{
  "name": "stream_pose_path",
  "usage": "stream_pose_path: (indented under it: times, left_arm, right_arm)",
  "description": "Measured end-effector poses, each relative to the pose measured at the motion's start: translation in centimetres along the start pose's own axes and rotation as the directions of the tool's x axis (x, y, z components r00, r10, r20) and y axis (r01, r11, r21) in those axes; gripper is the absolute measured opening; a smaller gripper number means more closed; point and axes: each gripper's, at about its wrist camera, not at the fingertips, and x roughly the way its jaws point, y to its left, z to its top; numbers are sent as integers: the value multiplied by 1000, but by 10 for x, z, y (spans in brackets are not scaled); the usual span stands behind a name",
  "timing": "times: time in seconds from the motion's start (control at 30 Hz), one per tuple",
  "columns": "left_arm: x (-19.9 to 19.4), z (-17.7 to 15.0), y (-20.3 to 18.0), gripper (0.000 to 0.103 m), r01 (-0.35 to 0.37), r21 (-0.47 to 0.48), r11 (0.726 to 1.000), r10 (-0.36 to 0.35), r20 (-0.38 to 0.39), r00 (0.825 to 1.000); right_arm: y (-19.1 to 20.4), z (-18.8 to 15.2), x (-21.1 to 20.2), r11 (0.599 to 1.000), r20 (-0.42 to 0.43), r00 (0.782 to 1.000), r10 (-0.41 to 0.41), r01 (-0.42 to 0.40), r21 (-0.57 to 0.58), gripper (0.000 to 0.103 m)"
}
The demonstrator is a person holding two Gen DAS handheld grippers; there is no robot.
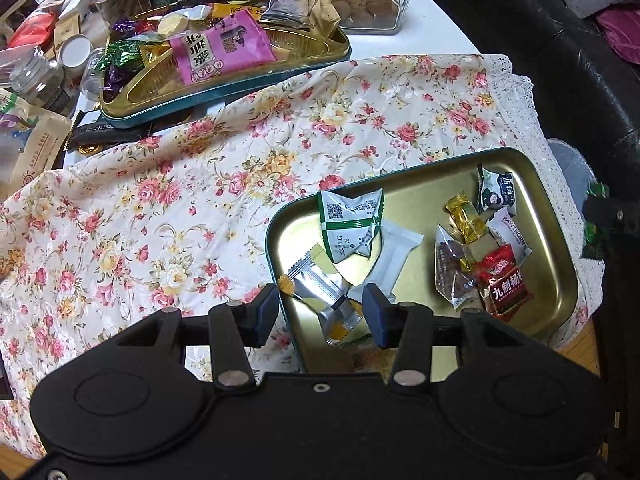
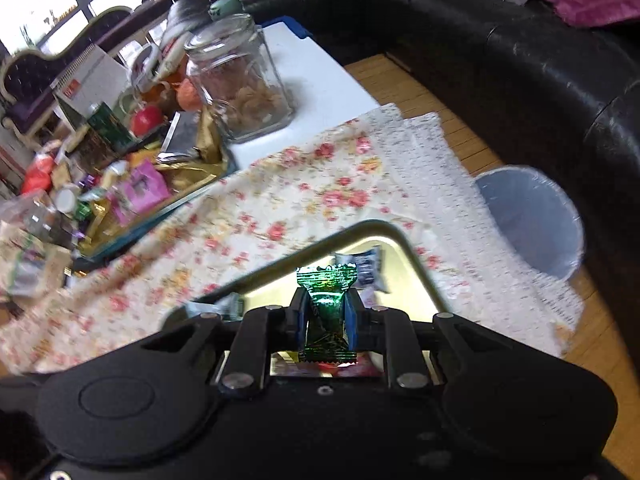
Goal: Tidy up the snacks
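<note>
I have a green foil candy (image 2: 326, 312) pinched in my right gripper (image 2: 327, 316), the blue pads pressed flat against its crinkled wrapper so the twisted, saw-edged ends stick out above and below. I hold it pointing steeply down over the gold tin (image 2: 416, 264) because that is where I judge the loose snacks are being gathered; the view is blurred, so I cannot say how high above the tin it hangs.

My left gripper (image 1: 320, 312) holds nothing. Its jaws stand about half apart, one finger over the tin's near rim and the other inside, straddling a silver packet (image 1: 320, 296) with a yellow end without pressing on it. I keep it low there, I think, to be ready for the next piece or to steady the tin.

The gold tin (image 1: 560, 248) is a shallow metal tray with rounded corners and a smooth, shiny floor, so glossy wrappers would slide on it easily. In it lie a white-and-green pouch (image 1: 348, 216), a plain white sachet (image 1: 394, 256), a gold foil sweet (image 1: 464, 216) and a red packet (image 1: 504, 284).

It sits on a soft floral cloth (image 1: 160, 200) with a lace edge. Farther back, a second tin (image 1: 224, 92) is piled with unsorted wrappers, beside a glass jar (image 1: 372, 4) of round biscuits or nuts.
</note>
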Motion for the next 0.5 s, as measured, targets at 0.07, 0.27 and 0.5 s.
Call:
stream_pose_path:
  times: [0.07, 0.27, 0.5]
  left_arm:
    - [0, 0, 0, 54, 4, 1, 1000, -4, -1, 1000]
    - [0, -1, -3, 54, 0, 7, 1000, 0, 2, 1000]
    - [1, -2, -7, 54, -3, 19, 1000, 3, 1, 1000]
  right_arm:
    - [-6, -2, 2, 999, -8, 999, -36, 36, -20, 21]
    - [-20, -7, 2, 999, -50, 998, -24, 23, -25, 22]
    - [-19, -7, -3, 999, -47, 999, -27, 25, -37, 24]
